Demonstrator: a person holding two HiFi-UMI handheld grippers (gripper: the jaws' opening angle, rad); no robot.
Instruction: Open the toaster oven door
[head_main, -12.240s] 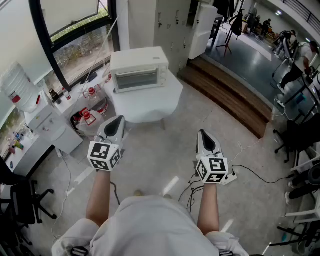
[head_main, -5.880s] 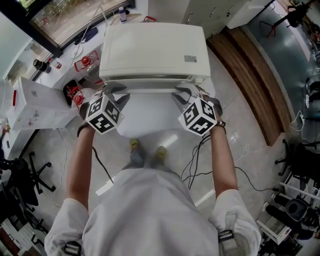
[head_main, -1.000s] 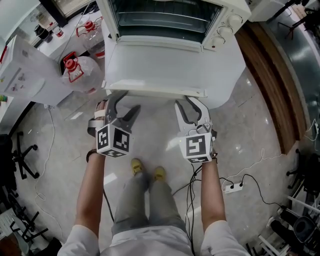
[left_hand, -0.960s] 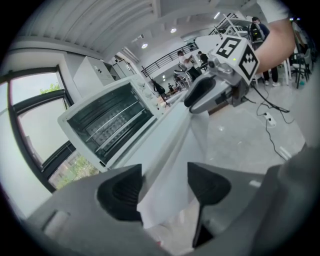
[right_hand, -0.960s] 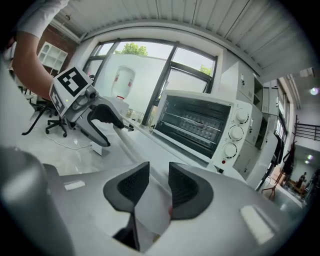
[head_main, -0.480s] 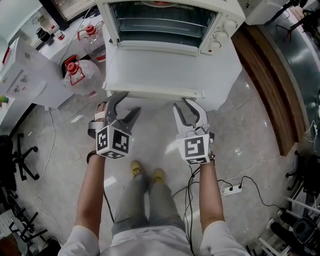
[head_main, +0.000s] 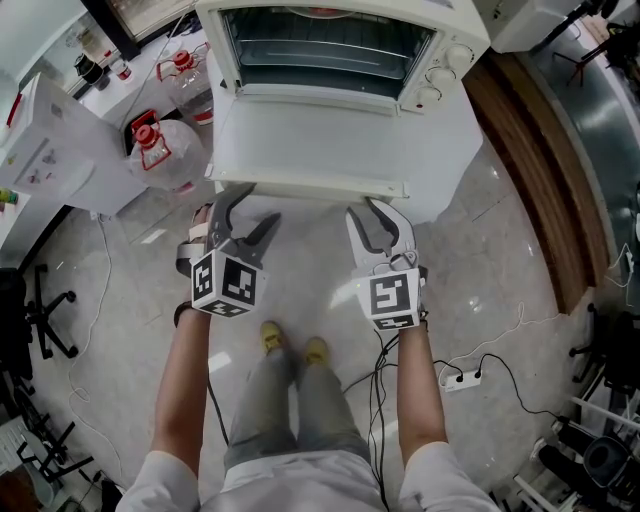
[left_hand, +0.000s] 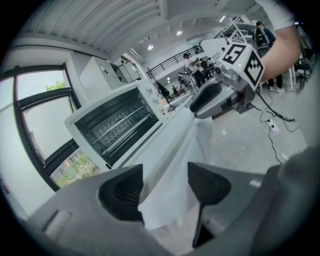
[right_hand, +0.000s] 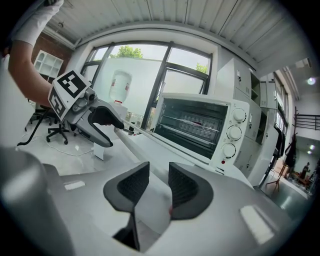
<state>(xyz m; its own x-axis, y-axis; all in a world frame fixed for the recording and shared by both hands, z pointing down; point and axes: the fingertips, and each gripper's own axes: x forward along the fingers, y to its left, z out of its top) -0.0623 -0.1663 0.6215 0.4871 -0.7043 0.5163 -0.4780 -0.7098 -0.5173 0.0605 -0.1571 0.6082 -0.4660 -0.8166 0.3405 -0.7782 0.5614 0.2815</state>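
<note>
- My left gripper (head_main: 262, 203): jaws wide apart, clamp nothing. Tips just before left end of door front edge. White corner shows in gap, untouched as far as I see.
- Door (head_main: 320, 140): lies flat down. Toaster oven (head_main: 452, 52) shows open cavity and racks, stands on white table (head_main: 445, 195).
- My right gripper (head_main: 366, 210): jaws apart, gap narrower, no grip either. Near right part of same edge.
- Judgement: opening looks done, step in hand is letting go.
- Next move calls for drawing both grippers straight back, without knocking door upward.
</note>
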